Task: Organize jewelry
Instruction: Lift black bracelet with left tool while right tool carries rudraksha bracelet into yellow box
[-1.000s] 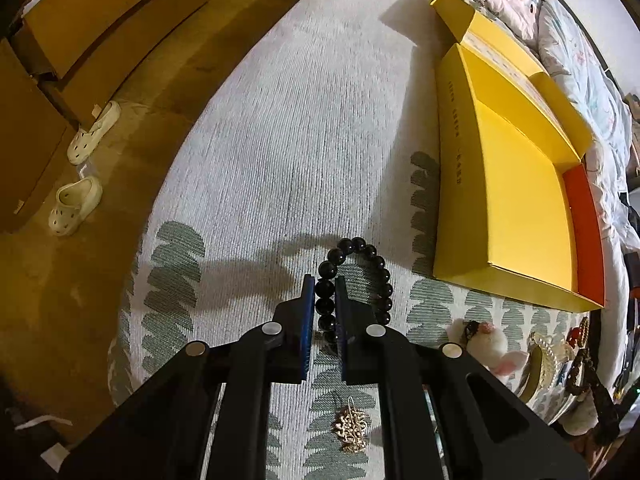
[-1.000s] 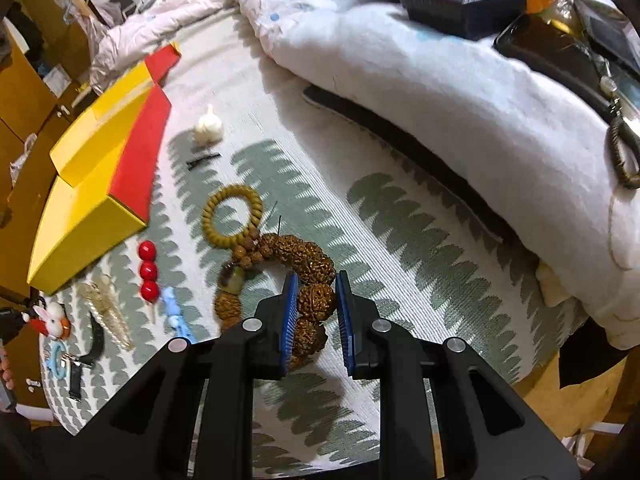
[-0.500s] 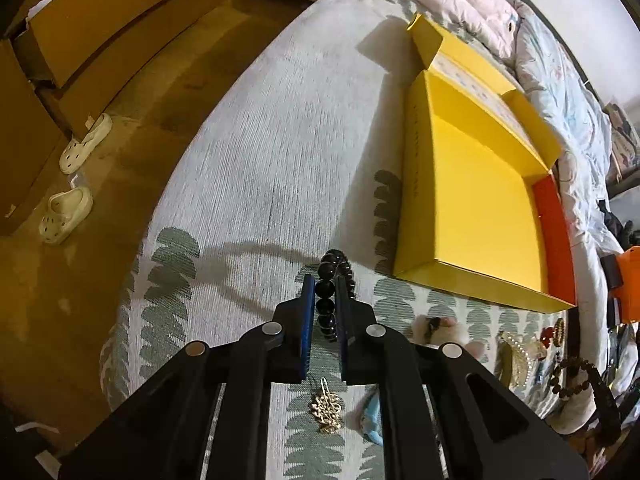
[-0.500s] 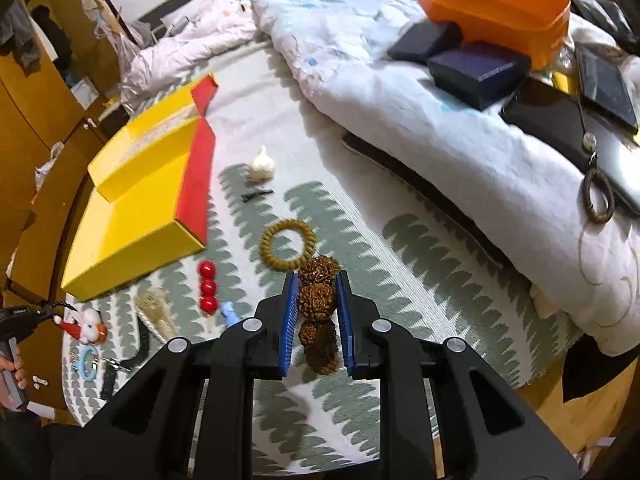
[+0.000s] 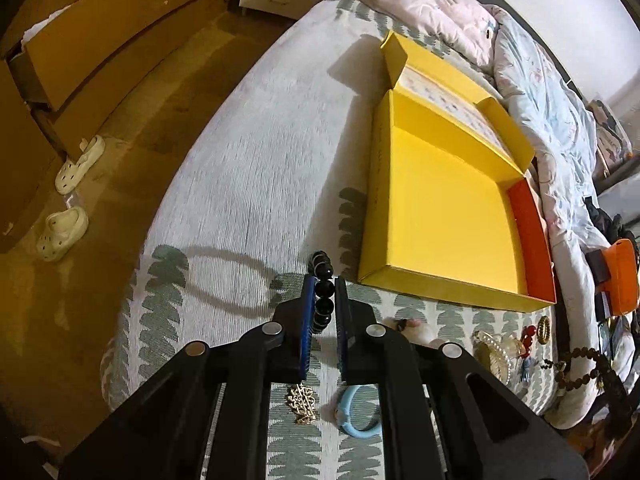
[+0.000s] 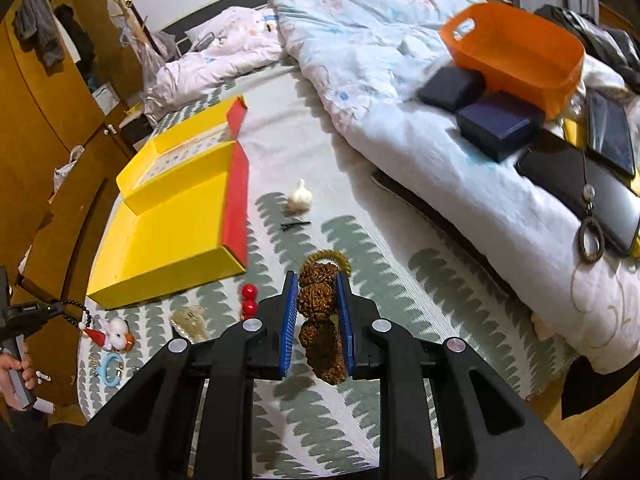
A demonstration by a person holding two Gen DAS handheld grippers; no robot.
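Left claw (image 5: 321,304): closed narrow on a string of glossy black round beads (image 5: 322,292), lifted clear of the bed. The bracelet hangs edge-on between the blue pads, long axis running away from the camera toward 12 o'clock

Target, by judgement: the open yellow cardboard box with a red flap (image 5: 444,216), lying flat on the white bedspread with grey-green leaf print (image 5: 248,184). From the left claw its near wall sits just beyond at about 1 o'clock, its long axis running 12 to 6. The coming move turns on this: the left claw is the nearer one, a short carry forward and right clears the wall. Pose: claw pointed forward and tilted down at the bed, level side to side

Below the left claw, on the bedspread: a small gold filigree pendant (image 5: 302,398) and a pale blue ring-shaped band (image 5: 358,412)

Right claw (image 6: 317,300): closed on a bracelet of large knobbly brown seed beads (image 6: 318,312), which sags below the pads, off the bed. The same yellow box (image 6: 172,232) lies at about 10 o'clock from it, well apart, red flap on the near side. Right claw farther; it needs a longer sweep left. A tan small-bead ring (image 6: 330,258) lies just beyond the claw tips, red round beads (image 6: 249,298) at 9 o'clock

Risk, by judgement: hanging loops could snag the box wall
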